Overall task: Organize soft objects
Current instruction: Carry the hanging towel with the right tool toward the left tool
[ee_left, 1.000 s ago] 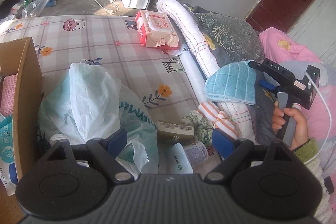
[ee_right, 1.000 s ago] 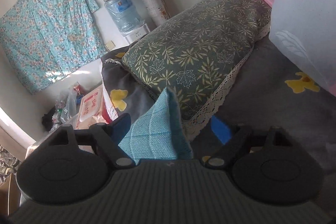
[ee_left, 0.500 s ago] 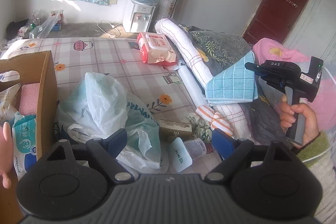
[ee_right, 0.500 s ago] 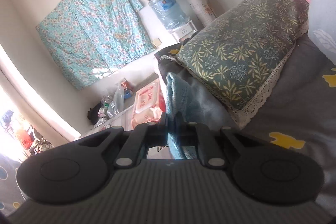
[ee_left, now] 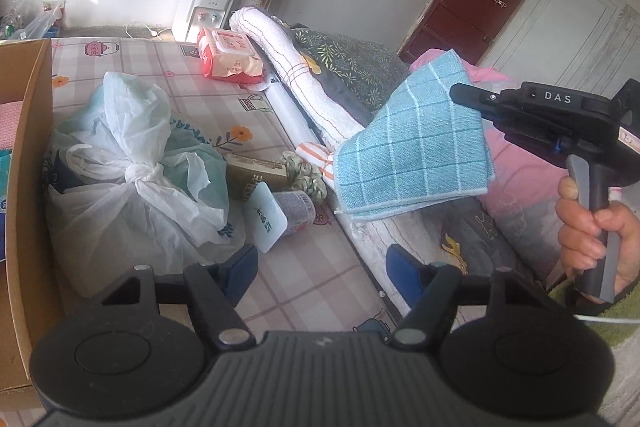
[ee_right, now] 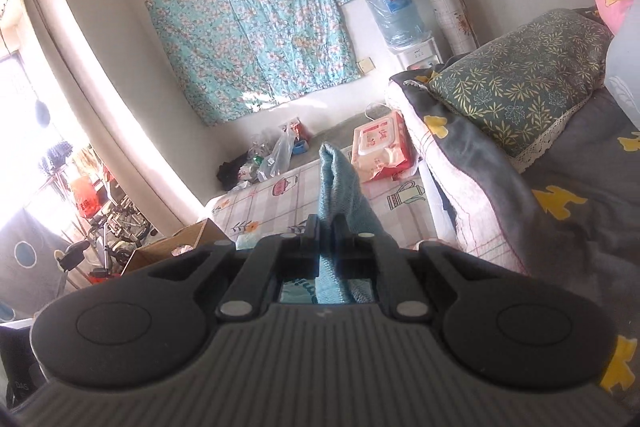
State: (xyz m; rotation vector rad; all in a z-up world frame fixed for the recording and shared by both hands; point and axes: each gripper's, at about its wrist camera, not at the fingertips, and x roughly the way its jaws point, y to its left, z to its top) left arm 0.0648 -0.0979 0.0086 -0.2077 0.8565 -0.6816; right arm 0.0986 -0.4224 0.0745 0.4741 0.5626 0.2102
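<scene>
My right gripper (ee_left: 464, 95) is shut on a folded blue checked cloth (ee_left: 412, 147) and holds it in the air above the bedding. In the right wrist view the cloth (ee_right: 340, 195) sticks up between the closed jaws of the right gripper (ee_right: 326, 223). My left gripper (ee_left: 320, 267) is open and empty, low over the patterned mattress (ee_left: 160, 67). A cardboard box (ee_left: 28, 163) stands at the far left with a pink cloth inside. A rolled white towel (ee_left: 292, 67) and a striped sock (ee_left: 316, 155) lie along the mattress edge.
Knotted plastic bags (ee_left: 132, 163) lie in front of the left gripper, with a small carton (ee_left: 256, 175), a pale wipes lid (ee_left: 264, 223) and a green scrunchie (ee_left: 304, 175). A red wipes pack (ee_left: 228, 55) lies further back. A leaf-patterned pillow (ee_right: 516, 83) and grey quilt (ee_right: 560, 207) lie right.
My right gripper closed on the blue cloth and lifted it off the bedding. The left gripper has drawn back and up.
</scene>
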